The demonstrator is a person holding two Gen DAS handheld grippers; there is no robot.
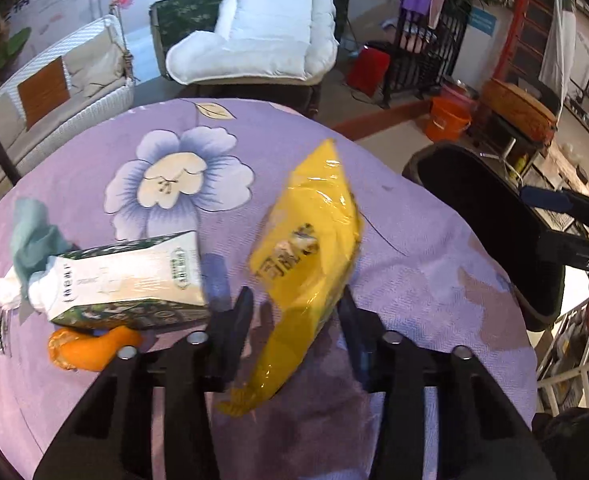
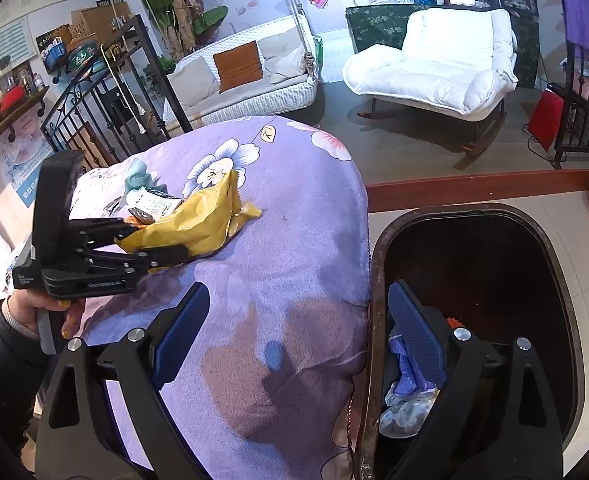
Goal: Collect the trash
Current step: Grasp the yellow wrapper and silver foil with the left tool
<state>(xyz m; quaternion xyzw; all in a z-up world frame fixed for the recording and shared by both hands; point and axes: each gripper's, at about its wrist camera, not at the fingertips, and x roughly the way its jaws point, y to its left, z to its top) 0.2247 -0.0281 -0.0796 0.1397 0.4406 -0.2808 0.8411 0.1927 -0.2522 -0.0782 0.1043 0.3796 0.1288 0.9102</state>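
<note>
A crumpled white-and-green carton and an orange peel are seen at nine o'clock on the purple floral cloth; the glossy yellow wrapper is clamped by the down-tilted left gripper; the right gripper is held with jaws apart, empty; the black bin is set at three o'clock.

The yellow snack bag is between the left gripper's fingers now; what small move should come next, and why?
Probably lift the yellow snack bag a little off the purple tablecloth. The left gripper seems closed on the bag's near end. The bag's far end lies beside the milk carton. The dark bin stands open beside the table, and the right gripper is open and empty.
</note>
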